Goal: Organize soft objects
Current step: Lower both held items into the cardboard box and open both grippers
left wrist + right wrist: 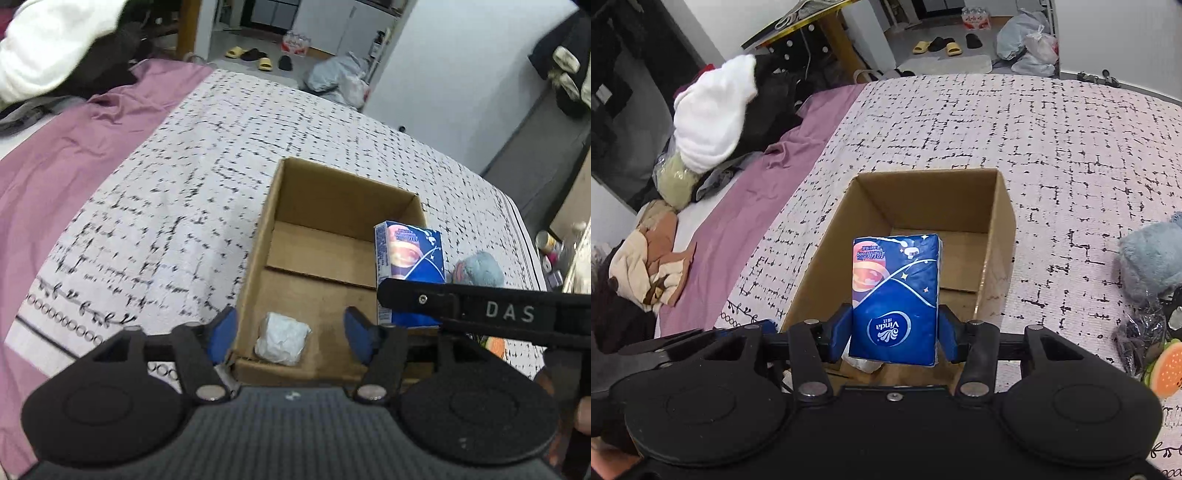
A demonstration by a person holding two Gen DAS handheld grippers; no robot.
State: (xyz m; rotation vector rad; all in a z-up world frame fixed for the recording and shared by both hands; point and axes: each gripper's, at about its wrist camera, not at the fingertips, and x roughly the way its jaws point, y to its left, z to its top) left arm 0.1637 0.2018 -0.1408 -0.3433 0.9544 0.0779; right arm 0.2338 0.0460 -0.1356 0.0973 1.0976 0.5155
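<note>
An open cardboard box (266,236) (820,254) stands on the patterned bedspread. A white crumpled soft pack (282,338) lies in its near corner. My left gripper (290,332) is open and empty just above that pack, at the box's near edge. My right gripper (892,332) is shut on a blue Vinda tissue pack (895,295) and holds it upright over the near right side of the box; the pack also shows in the left wrist view (410,258). A blue-grey plush toy (1148,258) (480,269) lies on the bed right of the box.
A purple sheet (62,177) and a pile of clothes (713,110) lie to the left. An orange-slice item (1171,365) and a dark crinkly bag (1137,339) sit at the right edge. Slippers and bags lie on the floor beyond the bed.
</note>
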